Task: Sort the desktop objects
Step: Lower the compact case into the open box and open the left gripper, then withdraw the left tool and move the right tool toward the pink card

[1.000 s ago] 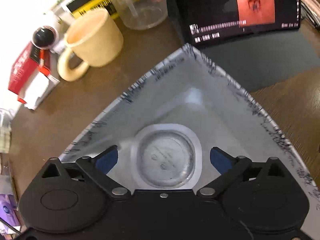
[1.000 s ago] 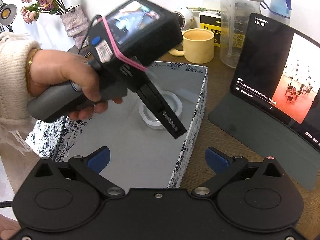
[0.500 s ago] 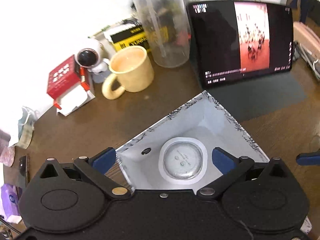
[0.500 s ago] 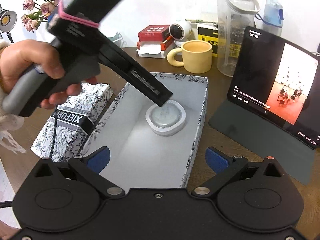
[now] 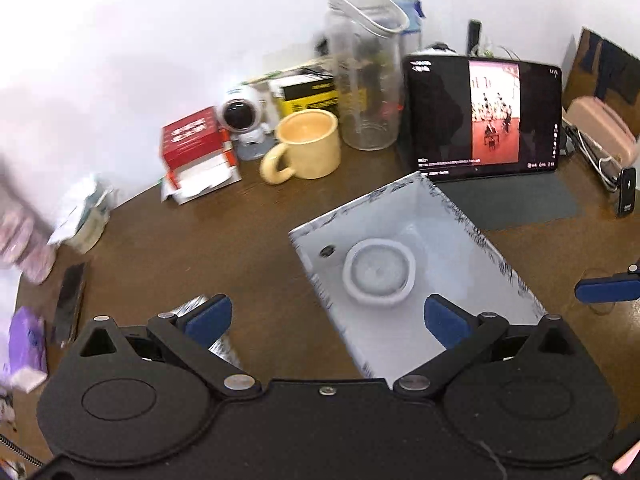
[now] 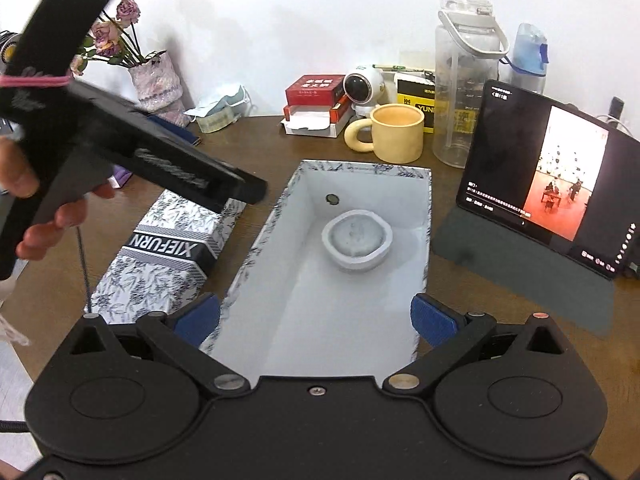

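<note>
An open box [image 6: 368,184] with a black-and-white leaf print and a pale inside lies on the brown desk. In it sit a white round lidded container [image 6: 357,240] and a small dark disc [image 6: 332,199]. My right gripper [image 6: 316,320] hovers open over the box's near end, holding nothing. A hand holds my left gripper [image 6: 244,190] up to the left of the box, above the printed box lid [image 6: 168,248]. In the left wrist view the left gripper [image 5: 326,318] is open and empty, with the box [image 5: 360,216] and container [image 5: 378,276] ahead to the right.
Behind the box stand a yellow mug [image 6: 396,136], a clear water bottle [image 6: 464,80], a red card box [image 6: 316,92] and a small white camera toy [image 6: 362,88]. A lit tablet [image 6: 552,184] leans at the right. A flower vase [image 6: 156,80] and a face mask [image 6: 224,112] are back left.
My left gripper has lifted out of the box and drawn back to the left, open, leaving the white container inside. The right gripper has hardly moved.
</note>
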`<control>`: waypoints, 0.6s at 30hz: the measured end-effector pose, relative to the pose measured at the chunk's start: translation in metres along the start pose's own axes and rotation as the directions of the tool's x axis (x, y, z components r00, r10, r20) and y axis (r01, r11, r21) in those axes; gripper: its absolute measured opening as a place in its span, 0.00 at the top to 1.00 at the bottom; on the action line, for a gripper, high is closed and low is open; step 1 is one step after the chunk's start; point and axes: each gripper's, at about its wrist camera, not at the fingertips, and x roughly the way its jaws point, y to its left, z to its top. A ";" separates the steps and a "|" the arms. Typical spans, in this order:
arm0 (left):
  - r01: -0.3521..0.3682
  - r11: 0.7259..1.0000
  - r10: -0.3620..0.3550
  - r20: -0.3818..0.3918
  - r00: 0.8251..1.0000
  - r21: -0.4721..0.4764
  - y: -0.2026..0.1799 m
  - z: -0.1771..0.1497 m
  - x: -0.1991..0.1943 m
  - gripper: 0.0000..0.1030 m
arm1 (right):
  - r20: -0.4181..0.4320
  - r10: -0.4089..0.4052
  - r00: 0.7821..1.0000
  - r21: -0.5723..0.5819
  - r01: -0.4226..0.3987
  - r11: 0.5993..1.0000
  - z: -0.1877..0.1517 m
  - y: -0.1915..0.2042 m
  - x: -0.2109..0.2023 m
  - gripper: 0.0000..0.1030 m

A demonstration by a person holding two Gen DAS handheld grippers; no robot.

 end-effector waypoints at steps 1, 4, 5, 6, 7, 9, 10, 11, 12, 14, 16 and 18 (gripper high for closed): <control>-0.005 1.000 0.005 0.009 1.000 -0.012 0.004 -0.006 -0.007 0.00 | 0.003 -0.003 1.000 0.002 0.003 1.000 -0.003 0.005 -0.003 0.00; -0.021 0.999 0.023 0.034 0.999 -0.048 0.017 -0.026 -0.030 0.00 | 0.012 -0.007 1.000 0.005 0.007 1.000 -0.011 0.020 -0.012 0.00; -0.022 0.998 0.024 0.042 0.999 -0.060 0.021 -0.031 -0.037 0.00 | 0.015 -0.010 1.000 0.002 0.010 1.000 -0.013 0.026 -0.015 0.00; -0.022 0.997 0.025 0.049 0.998 -0.071 0.025 -0.037 -0.045 0.00 | 0.019 -0.013 1.000 0.000 0.013 1.000 -0.016 0.031 -0.018 0.00; -0.021 0.996 0.025 0.056 0.998 -0.082 0.028 -0.043 -0.052 0.00 | 0.026 -0.016 1.000 -0.003 0.016 1.000 -0.019 0.037 -0.022 0.00; -0.018 0.995 0.025 0.070 0.997 -0.100 0.034 -0.054 -0.067 0.00 | 0.035 -0.020 0.999 -0.009 0.021 1.000 -0.023 0.047 -0.028 0.00; -0.016 0.994 0.024 0.076 0.997 -0.105 0.037 -0.060 -0.073 0.00 | 0.039 -0.025 0.999 -0.013 0.026 1.000 -0.026 0.053 -0.031 0.00; -0.014 0.994 0.023 0.082 0.996 -0.111 0.039 -0.065 -0.079 0.00 | 0.043 -0.030 0.999 -0.018 0.030 0.999 -0.028 0.058 -0.034 0.00; -0.012 0.993 0.022 0.090 0.996 -0.117 0.041 -0.071 -0.086 0.00 | 0.046 -0.035 0.998 -0.022 0.036 0.999 -0.030 0.062 -0.036 0.00; -0.010 0.992 0.024 0.104 0.994 -0.127 0.045 -0.083 -0.097 0.00 | 0.052 -0.047 0.998 -0.030 0.048 0.998 -0.034 0.072 -0.041 0.00; -0.010 0.991 0.026 0.114 0.993 -0.134 0.048 -0.096 -0.106 0.00 | 0.055 -0.056 0.997 -0.034 0.058 0.998 -0.038 0.081 -0.045 0.00; -0.008 0.989 0.025 0.119 0.993 -0.145 0.053 -0.109 -0.114 0.00 | 0.055 -0.064 0.996 -0.035 0.066 0.997 -0.043 0.090 -0.049 0.00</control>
